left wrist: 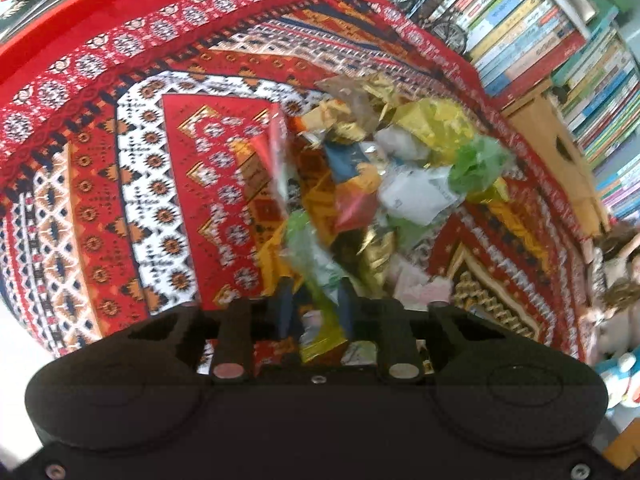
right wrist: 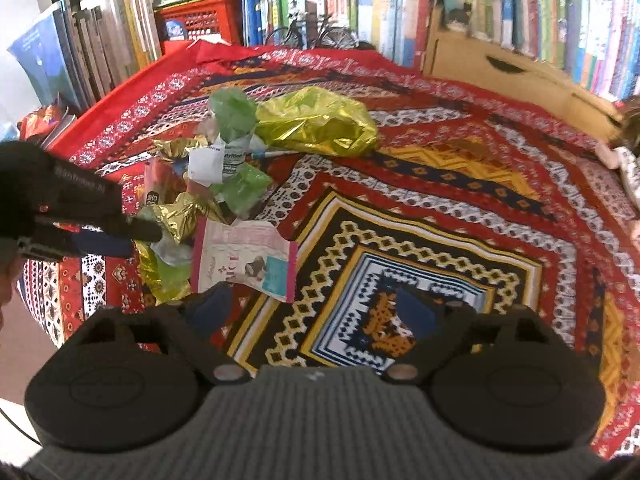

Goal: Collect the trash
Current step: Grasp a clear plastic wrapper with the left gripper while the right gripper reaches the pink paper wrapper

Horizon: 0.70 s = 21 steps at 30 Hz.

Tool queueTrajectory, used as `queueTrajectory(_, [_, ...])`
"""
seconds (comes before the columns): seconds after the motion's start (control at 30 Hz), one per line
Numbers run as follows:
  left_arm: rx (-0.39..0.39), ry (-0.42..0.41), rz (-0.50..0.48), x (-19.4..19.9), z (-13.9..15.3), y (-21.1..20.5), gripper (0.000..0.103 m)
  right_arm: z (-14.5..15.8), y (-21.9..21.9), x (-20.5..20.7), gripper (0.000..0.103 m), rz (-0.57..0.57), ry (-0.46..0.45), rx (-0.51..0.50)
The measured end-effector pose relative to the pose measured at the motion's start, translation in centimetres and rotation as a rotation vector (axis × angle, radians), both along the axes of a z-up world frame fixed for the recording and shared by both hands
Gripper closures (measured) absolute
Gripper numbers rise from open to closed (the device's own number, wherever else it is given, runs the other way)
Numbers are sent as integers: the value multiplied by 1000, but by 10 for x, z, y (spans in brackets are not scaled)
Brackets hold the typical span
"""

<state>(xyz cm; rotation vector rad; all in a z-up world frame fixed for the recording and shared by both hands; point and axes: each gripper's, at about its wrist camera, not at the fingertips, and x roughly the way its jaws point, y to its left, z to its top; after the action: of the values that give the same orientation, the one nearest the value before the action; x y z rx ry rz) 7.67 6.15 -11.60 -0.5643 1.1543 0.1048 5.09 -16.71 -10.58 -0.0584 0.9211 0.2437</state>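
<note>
A white paper label (right wrist: 234, 156) among the crumpled wrappers on the patterned cloth carries print that appears to read "Nutrition", cut off at its edge. Pale lettering runs along the black body of the left gripper (right wrist: 80, 190) but is too blurred to read. The spines of the shelved books (right wrist: 500, 4) bear titles too small and smeared to read.

A: Where is there room to pass?

B: The right half of the patterned cloth (right wrist: 460, 216) lies bare, wide enough for a gripper.

A: And what is in the way?

B: The heap of wrappers (right wrist: 208, 184) fills the left side. Books (right wrist: 500, 4) wall in the back, with a wooden box (right wrist: 500, 68) at the cloth's far right edge and a small model bicycle (right wrist: 312, 34) before the books.
</note>
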Motion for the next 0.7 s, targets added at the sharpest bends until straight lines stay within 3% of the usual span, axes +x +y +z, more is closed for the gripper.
queueTrajectory(0.27, [-22,48,-8,-1,-19,-2,81,-15,0,22,25,8,73,72])
queueTrajectory(0.4, [-51,42,33,3,-26,-5,63,-18,-1,28,31,0,98,90])
queueTrajectory(0.47, [-75,41,55,5,-26,-6,61,-19,-4,32,34,-9,104,114])
queueTrajectory(0.53, [-62,45,50,7,-24,-9,77,-18,-6,35,35,-21,100,142])
queueTrajectory(0.57, [-58,45,32,7,-22,-10,99,-17,-7,37,35,-26,97,153])
queueTrajectory(0.7, [-12,37,-26,1,-13,-16,101,-17,-5,47,32,-34,98,188])
